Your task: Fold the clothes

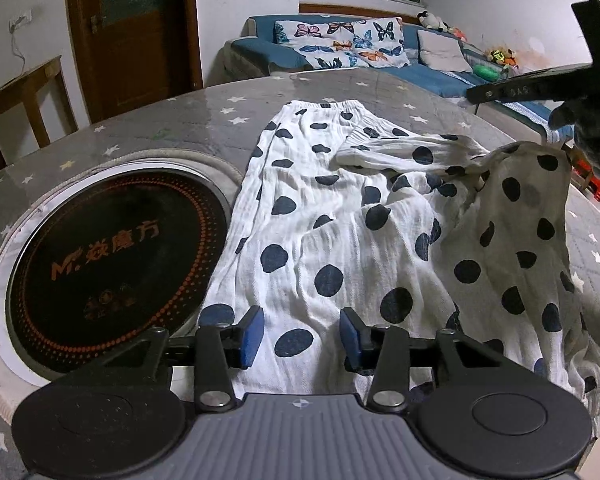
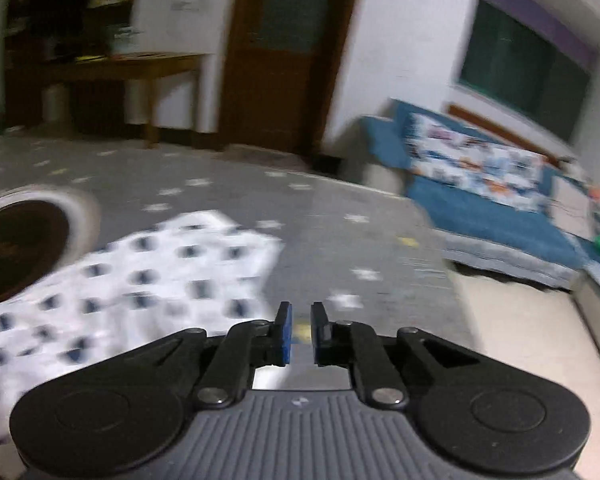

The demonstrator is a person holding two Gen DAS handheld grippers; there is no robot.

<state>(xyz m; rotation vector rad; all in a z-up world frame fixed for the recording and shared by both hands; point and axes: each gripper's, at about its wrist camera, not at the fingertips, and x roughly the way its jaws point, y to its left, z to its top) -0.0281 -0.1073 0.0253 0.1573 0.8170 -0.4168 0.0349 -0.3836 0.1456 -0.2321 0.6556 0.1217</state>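
Observation:
A white garment with dark blue dots (image 1: pixel 320 220) lies lengthwise on the round table with the grey star cloth (image 1: pixel 180 120). My left gripper (image 1: pixel 302 336) hovers open over its near end, with a blue pad on either side of a dot and cloth under the gap. The garment's right part (image 1: pixel 532 200) is raised in a peak just under the right gripper's black arm (image 1: pixel 532 86); I cannot tell what holds it up. In the blurred right wrist view, my right gripper (image 2: pixel 301 328) has its pads a narrow gap apart with nothing between them. The garment (image 2: pixel 140 280) lies to its left.
A black round induction cooker (image 1: pixel 112 256) is set into the table just left of the garment, also seen in the right wrist view (image 2: pixel 16 248). Beyond the table's far edge stands a blue sofa (image 1: pixel 440 72) with butterfly pillows. A wooden side table (image 1: pixel 24 84) and a door stand at the left.

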